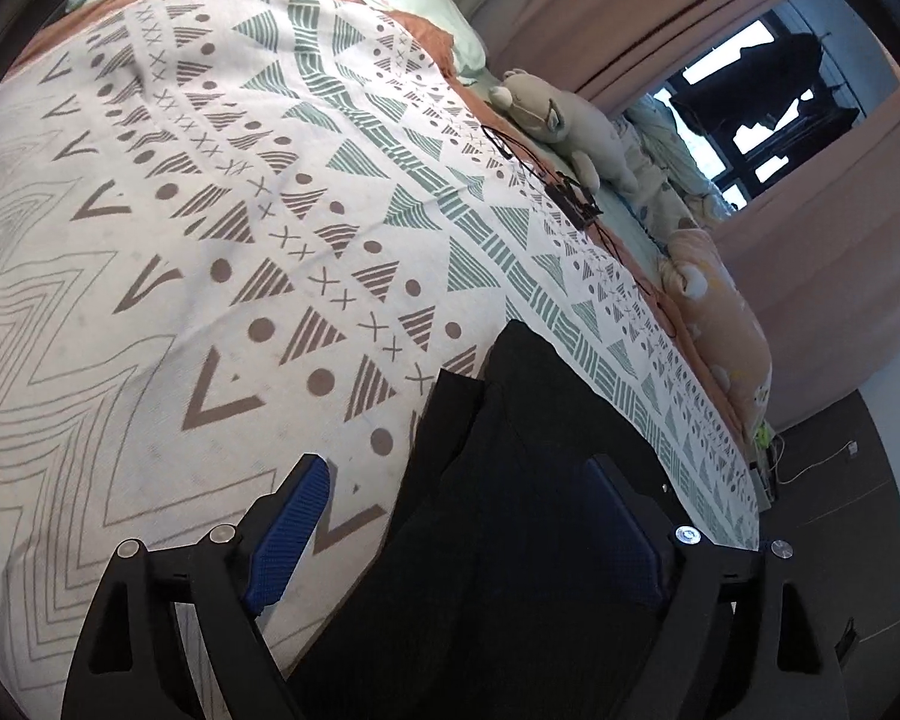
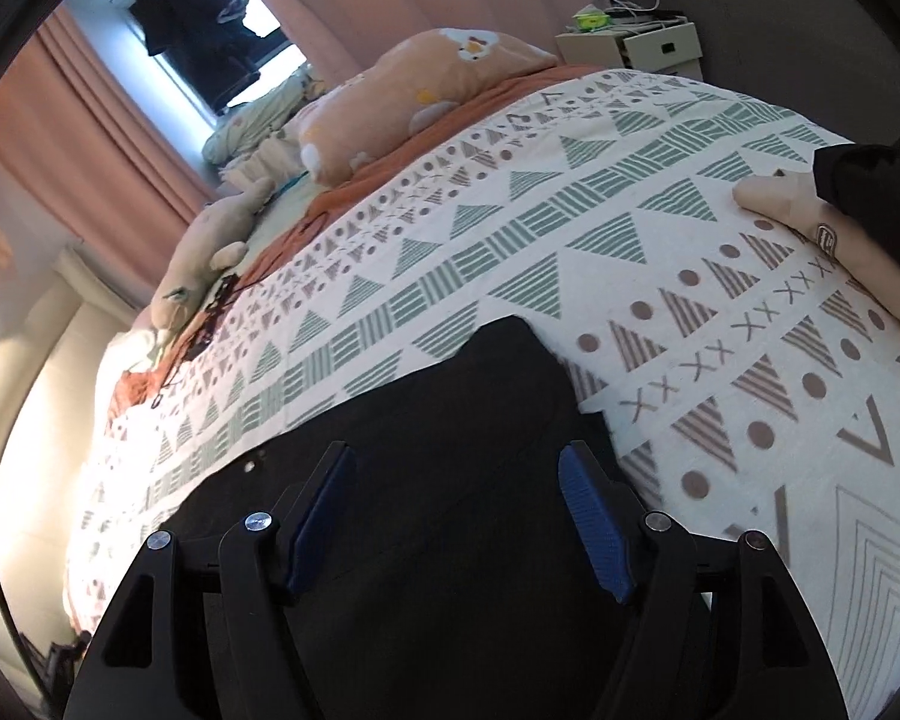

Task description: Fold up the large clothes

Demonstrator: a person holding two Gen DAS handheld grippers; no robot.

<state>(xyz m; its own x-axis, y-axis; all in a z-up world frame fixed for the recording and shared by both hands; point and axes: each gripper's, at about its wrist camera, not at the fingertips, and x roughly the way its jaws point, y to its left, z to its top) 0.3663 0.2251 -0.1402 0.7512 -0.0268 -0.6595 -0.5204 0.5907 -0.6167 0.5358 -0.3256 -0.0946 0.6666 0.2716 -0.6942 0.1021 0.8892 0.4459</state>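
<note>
On the bed, a wide cotton-looking cover with printed bands of teal striped triangles, brown dots, crosses and chevrons lies mostly flat, with an orange blanket showing past its far edge. The black garment rests on the near part of that cover, a matte dark cloth with a soft weave, laid in flat layers whose straight edges step one over another; its far end forms a squared corner on the teal band. Beyond the garment, along the far side of the bed, lies a peach pillow printed with small cartoon figures, long and plump. Farther along the same side is a beige plush toy, rounded and limp, with thin black cords beside it. Pink curtains hang in pleats past the pillow, framing a bright window where dark clothes hang. A small pale nightstand stands behind the bed's corner, near a dark floor.

The left gripper has its fingers wide apart, the ribbed blue pads clear of the garment that lies between them. The right gripper likewise has its fingers spread, poised over the black cloth without pressing it. A sleeve and a folded pale cloth sit at the garment's right, on the cover.
</note>
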